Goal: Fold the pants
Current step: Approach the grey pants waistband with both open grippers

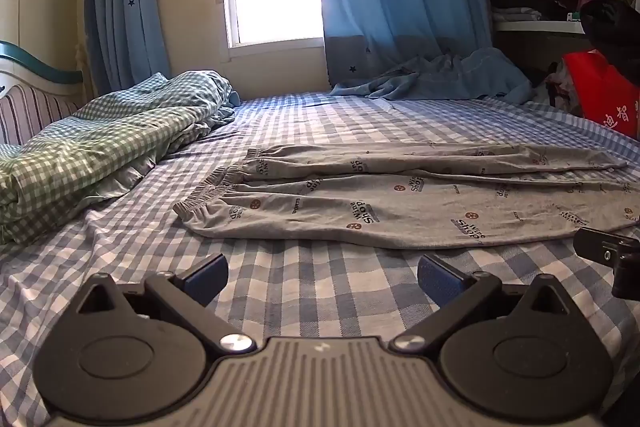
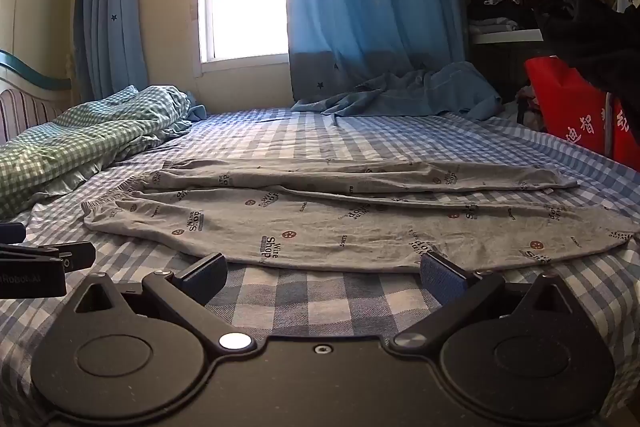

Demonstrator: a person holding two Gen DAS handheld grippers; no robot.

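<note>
Grey pants lie flat across the checked bedsheet, cuffs to the left, both the left gripper and right gripper hovering just short of the near edge with jaws spread wide, nothing pinched. I'd say grab that near edge at two spread-out spots and lift evenly so the fold lands straight; the print reads "Wine Shop" and "SPORTS", and there's writing on the red bag I can't make out

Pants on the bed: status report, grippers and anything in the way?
Left gripper and right gripper open, holding nothing. Pants flat on the bed sheet, not yet folded. Nothing on them.
</note>
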